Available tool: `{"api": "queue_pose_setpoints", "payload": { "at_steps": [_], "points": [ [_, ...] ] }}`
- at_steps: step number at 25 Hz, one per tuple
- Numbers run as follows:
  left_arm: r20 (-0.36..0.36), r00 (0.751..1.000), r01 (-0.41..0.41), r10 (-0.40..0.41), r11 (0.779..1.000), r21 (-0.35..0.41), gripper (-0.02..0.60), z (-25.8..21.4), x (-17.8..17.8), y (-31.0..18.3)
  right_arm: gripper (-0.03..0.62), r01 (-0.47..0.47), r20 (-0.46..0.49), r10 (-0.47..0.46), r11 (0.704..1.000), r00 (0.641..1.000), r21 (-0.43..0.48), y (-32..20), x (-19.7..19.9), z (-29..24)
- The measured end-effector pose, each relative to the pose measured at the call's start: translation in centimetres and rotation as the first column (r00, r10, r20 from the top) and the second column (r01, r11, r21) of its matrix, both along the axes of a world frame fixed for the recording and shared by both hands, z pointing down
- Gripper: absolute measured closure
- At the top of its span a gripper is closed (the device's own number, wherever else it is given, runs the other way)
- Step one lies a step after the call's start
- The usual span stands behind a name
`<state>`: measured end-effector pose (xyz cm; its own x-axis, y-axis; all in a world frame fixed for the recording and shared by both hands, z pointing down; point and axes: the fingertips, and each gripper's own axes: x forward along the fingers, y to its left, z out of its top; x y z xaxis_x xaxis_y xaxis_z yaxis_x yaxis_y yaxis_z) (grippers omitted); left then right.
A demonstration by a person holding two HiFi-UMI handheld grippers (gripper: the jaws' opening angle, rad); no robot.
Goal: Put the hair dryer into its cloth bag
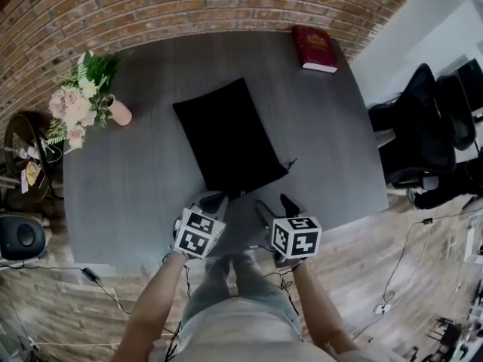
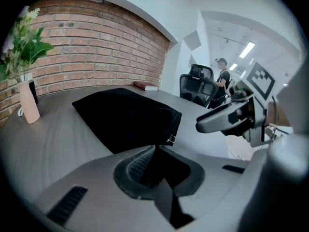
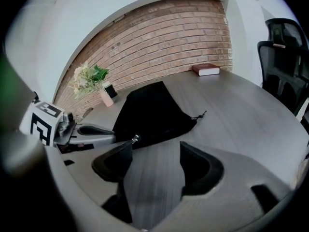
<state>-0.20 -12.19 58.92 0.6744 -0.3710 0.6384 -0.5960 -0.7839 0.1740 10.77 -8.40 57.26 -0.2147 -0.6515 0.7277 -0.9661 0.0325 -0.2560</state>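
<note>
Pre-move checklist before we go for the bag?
1. Hair dryer located: cannot tell. It shows in no view, and it may already be inside the bag.
2. Bag lies on the table, drawstring end toward the grippers: ok.
3. Bag mouth open: cannot tell.
4. Left gripper ready to grasp: not ok. Its jaws are together with nothing between them.
5. Right gripper ready to grasp: ok. Its jaws are apart, with only bare table between them.
6. Vase and book stand apart from the bag: ok.

The cloth bag (image 1: 226,136) is black, the table (image 1: 136,179) grey wood-grain (book (image 1: 315,48) dark red)
</note>
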Motion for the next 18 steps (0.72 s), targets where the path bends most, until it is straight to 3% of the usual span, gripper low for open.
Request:
{"api": "queue_pose_setpoints", "payload": {
  "at_steps": [5,13,16,18],
  "points": [
    [0.01,1.0,-0.03,0.03,0.999,-0.023,0.563,0.3,0.0,0.1,0.286,-0.053,-0.016,0.053,0.999,0.998,-0.002,1.3,0.7,-0.7],
    [-0.053,0.997,-0.066,0.063,0.996,-0.053,0.56,-1.1,-0.6,1.2,0.316,-0.101,-0.01,0.102,0.994,0.995,0.043,1.5,1.6,-2.9],
    [-0.08,0.995,-0.065,0.061,0.997,-0.051,0.495,-2.1,-0.9,1.3,0.342,-0.121,0.002,0.121,0.991,0.993,0.064,1.2,2.1,-3.6],
    [-0.087,0.995,-0.058,0.054,0.997,-0.044,0.483,-2.8,-1.3,1.2,0.347,-0.126,0.006,0.126,0.989,0.992,0.073,0.7,2.5,-4.0]
  ]
}}
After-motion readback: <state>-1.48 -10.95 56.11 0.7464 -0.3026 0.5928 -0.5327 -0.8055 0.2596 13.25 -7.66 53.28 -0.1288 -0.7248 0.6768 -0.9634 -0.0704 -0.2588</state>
